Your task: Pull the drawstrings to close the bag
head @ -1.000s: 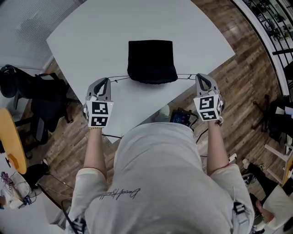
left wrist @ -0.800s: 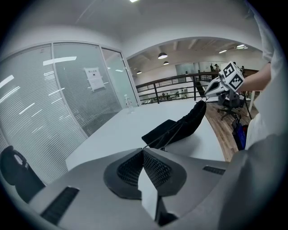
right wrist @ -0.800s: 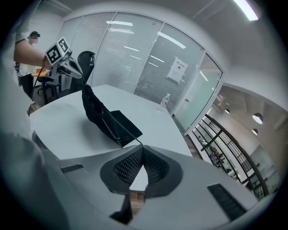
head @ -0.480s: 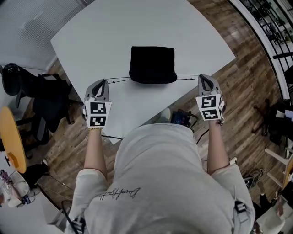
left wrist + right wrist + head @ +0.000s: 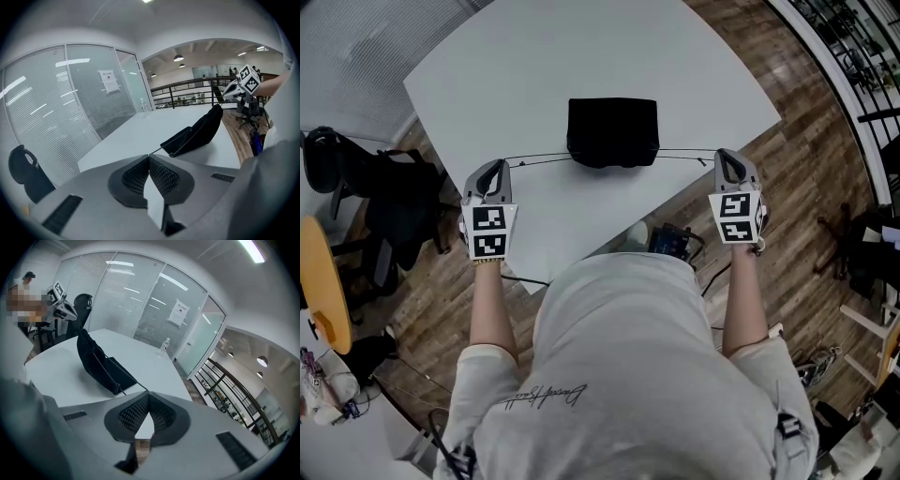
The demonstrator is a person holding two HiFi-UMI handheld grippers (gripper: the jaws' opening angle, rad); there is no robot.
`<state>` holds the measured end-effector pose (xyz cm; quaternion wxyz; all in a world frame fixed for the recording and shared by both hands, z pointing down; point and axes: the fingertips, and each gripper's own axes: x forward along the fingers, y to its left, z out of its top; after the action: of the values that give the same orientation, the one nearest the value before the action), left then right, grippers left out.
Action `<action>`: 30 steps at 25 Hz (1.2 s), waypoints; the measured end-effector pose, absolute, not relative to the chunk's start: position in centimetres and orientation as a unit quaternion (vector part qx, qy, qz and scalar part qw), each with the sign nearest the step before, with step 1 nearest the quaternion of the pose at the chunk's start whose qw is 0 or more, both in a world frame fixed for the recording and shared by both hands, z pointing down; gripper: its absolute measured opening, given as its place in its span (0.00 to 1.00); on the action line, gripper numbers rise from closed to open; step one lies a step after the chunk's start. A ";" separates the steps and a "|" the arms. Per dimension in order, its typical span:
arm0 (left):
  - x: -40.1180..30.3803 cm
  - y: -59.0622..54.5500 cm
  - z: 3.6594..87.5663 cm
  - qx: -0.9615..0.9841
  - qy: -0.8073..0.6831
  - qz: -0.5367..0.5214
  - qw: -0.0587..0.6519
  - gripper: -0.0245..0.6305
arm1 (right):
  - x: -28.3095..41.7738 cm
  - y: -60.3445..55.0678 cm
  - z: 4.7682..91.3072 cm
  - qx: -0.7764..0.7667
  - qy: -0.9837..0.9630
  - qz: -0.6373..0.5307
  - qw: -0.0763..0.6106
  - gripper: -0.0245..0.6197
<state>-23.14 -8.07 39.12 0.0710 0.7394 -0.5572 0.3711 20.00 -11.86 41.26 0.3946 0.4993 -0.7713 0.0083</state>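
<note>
A black drawstring bag [image 5: 612,131] lies on the white table [image 5: 534,66], its mouth toward me. A thin black drawstring [image 5: 539,159] runs taut from the mouth to my left gripper [image 5: 495,169], which is shut on its end. A second drawstring [image 5: 684,153] runs to my right gripper [image 5: 727,159], shut on that end. In the left gripper view the bag [image 5: 194,133] stands tilted, with the cord [image 5: 156,151] leading into the closed jaws. The right gripper view shows the bag [image 5: 96,364] and its cord [image 5: 136,386] the same way.
The table's front corner [image 5: 581,267] points toward me over wood floor [image 5: 787,159]. A black backpack on a chair [image 5: 366,197] stands at the left and a yellow round table [image 5: 323,291] beyond it. A clear bottle [image 5: 164,345] stands on the far table edge.
Both grippers have moved outward, away from each other, with the cord ends in them. The drawstrings have been drawn straighter and the bag's mouth has gathered narrower.
</note>
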 end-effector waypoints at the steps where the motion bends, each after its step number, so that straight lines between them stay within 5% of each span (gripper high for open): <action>1: -23.4 -8.1 39.0 0.738 -0.559 0.371 0.071 0.06 | 20.1 -12.0 41.0 0.501 -0.771 0.007 0.393 0.08; 30: -27.8 -8.1 38.3 0.712 -0.602 0.346 0.103 0.08 | 25.7 -12.8 39.4 0.551 -0.747 0.037 0.371 0.08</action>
<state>-27.78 -8.10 38.33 0.1033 0.7120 -0.6025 0.3456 25.68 -12.81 39.38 0.3705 0.5510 -0.7468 0.0374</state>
